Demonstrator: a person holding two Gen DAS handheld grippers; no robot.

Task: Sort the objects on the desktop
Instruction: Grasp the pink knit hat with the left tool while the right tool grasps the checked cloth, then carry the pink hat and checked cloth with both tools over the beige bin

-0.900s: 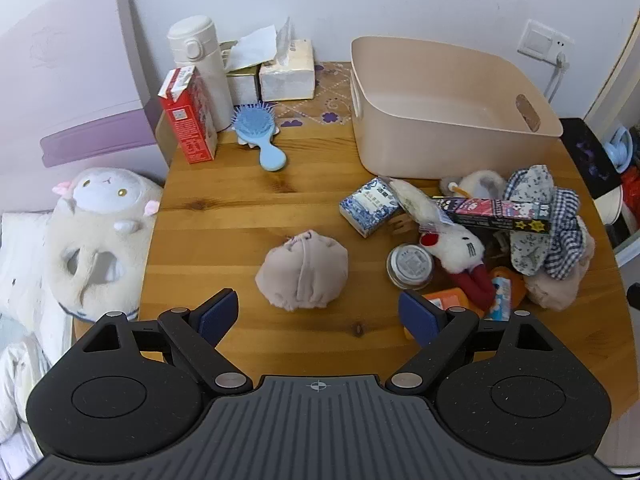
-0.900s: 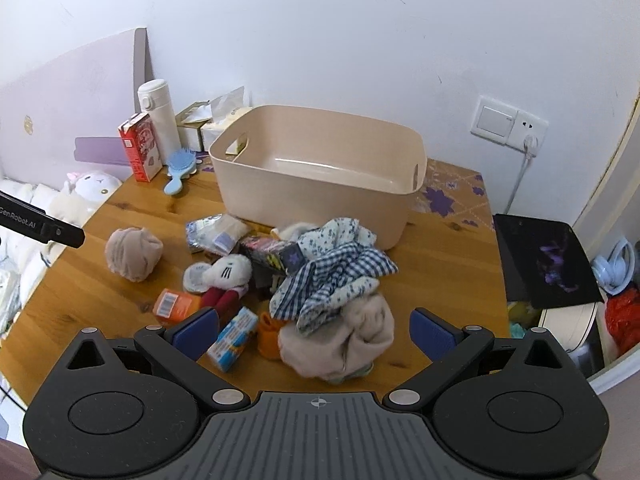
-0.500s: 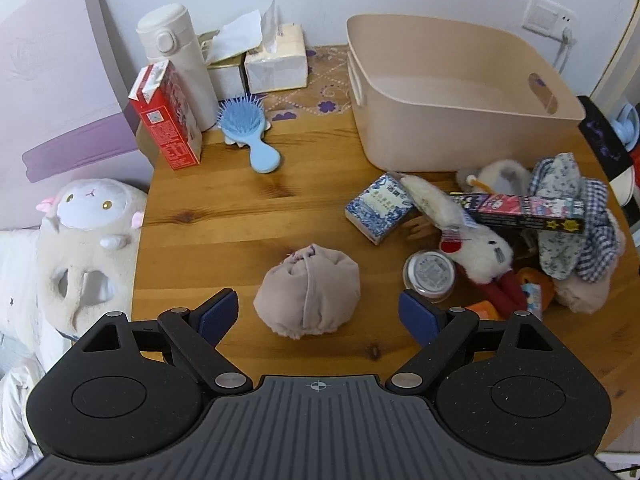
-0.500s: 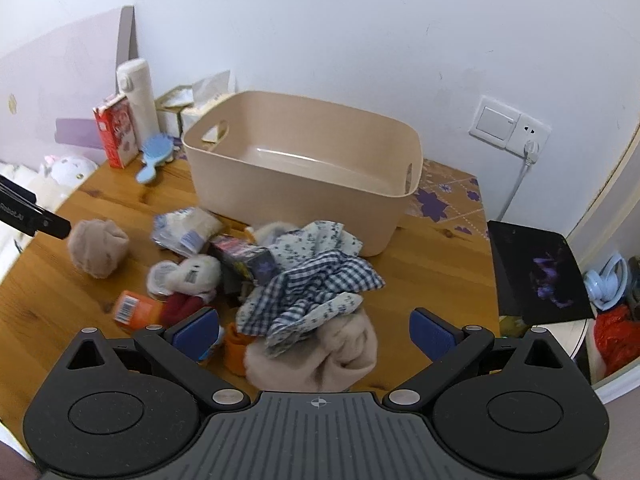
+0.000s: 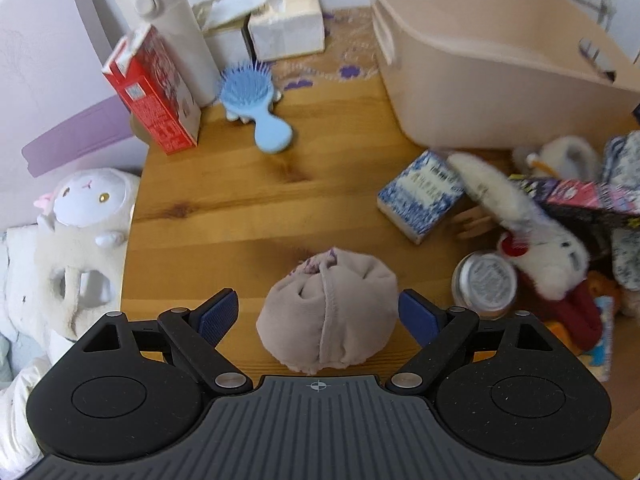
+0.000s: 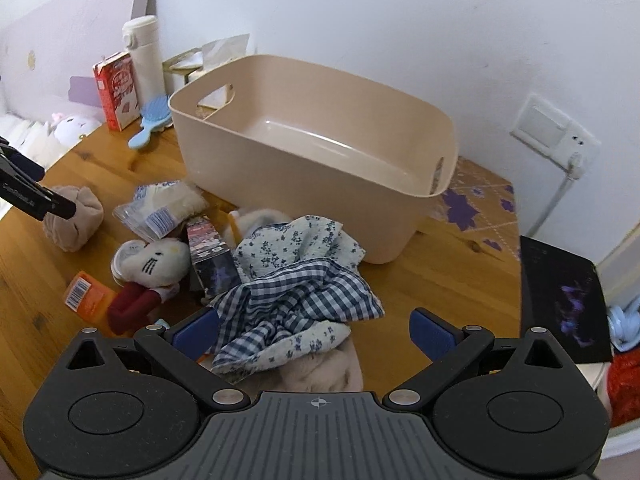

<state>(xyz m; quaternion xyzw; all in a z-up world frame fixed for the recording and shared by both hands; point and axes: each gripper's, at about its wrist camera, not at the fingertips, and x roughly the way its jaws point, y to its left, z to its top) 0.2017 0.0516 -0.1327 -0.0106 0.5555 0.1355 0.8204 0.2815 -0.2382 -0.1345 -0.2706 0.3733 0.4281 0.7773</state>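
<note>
Left tool (image 5: 319, 316) and right tool (image 6: 315, 330) wide open, downward-tilted

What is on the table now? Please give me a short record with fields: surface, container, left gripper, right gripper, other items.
surface: round wooden table
container: beige tub, nothing visible inside
left gripper: open, pads either side of the rolled beige cloth bundle, not pressing it
right gripper: open, over the checked and floral cloths
other items: blue hairbrush, red carton, white flask, tissue box, rabbit plush, blue patterned box
</note>
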